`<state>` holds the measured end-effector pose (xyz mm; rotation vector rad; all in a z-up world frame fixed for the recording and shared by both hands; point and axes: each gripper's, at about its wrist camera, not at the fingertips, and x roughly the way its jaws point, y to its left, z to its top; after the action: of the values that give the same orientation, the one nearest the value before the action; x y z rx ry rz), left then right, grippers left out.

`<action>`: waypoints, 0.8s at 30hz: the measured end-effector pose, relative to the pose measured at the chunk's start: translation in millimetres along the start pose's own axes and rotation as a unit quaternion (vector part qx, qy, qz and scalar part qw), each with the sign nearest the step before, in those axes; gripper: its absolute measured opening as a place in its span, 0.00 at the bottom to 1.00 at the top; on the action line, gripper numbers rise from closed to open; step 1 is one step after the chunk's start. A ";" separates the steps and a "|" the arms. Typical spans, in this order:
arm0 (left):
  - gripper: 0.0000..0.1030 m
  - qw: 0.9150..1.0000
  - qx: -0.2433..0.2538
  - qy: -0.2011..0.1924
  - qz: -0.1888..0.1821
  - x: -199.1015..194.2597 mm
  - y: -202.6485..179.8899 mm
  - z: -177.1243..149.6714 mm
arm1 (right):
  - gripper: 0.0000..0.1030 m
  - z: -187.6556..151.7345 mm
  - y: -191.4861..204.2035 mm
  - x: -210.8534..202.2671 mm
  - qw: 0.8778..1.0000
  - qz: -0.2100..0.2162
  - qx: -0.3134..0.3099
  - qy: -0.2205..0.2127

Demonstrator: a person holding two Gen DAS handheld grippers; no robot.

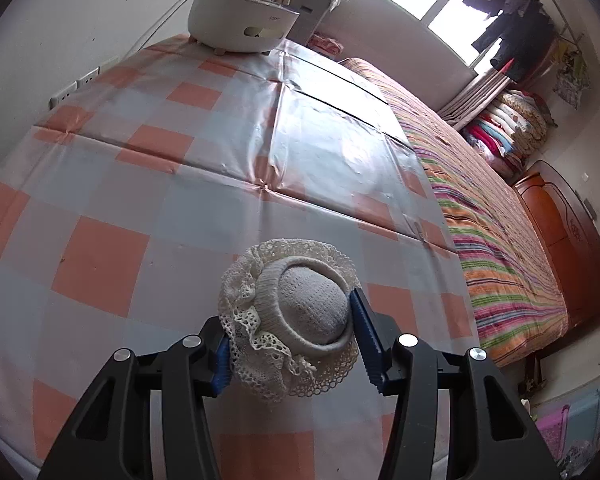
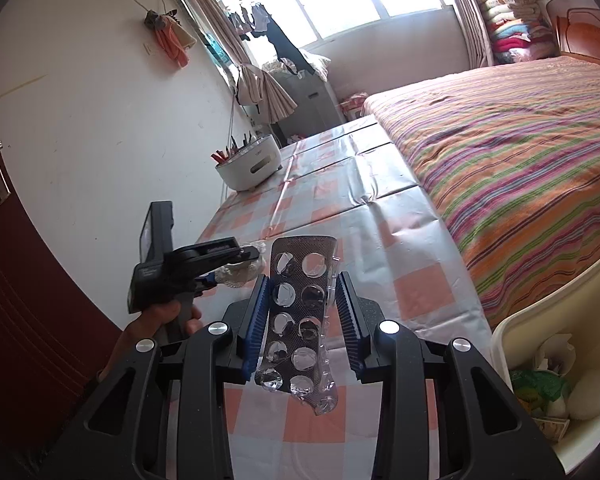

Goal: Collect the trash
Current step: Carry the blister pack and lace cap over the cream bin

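At the pick-up step, the left gripper [image 1: 292,330] clamps a small lace hat [image 1: 290,320] at lower centre, the right gripper [image 2: 302,320] grips an empty blister pack [image 2: 300,320]; next, carry both to the white bin [image 2: 548,320] at lower right.

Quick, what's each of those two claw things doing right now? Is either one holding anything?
Left gripper: closed on a small lacy knitted hat, its pads pressing both sides.
Right gripper: holding an empty pill blister pack upright between its fingers.
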<state>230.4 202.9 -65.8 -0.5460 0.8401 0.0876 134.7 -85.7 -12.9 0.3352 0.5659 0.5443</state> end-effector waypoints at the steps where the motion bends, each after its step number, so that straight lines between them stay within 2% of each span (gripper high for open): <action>1: 0.48 1.000 0.008 -0.005 -0.002 -5.2 -4.6 -3.3 | 0.32 -0.1 -1.7 -0.7 1.000 -0.002 0.000 -0.001; 8: 0.48 0.998 0.048 -0.019 -0.040 -45.0 -33.2 -32.9 | 0.32 1.2 -21.0 -13.9 1.000 -0.026 0.005 -0.016; 15: 0.48 0.992 0.096 -0.024 -0.076 -76.0 -67.2 -59.9 | 0.32 3.3 -37.4 -41.5 0.997 -0.056 0.005 -0.046; 24: 0.48 0.981 0.145 -0.016 -0.125 -90.8 -120.4 -91.3 | 0.32 6.9 -64.5 -71.3 0.993 -0.088 0.017 -0.078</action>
<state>141.2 66.9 2.2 -0.3694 0.7308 -0.2521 113.4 -179.4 -6.3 0.3534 0.4486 0.3348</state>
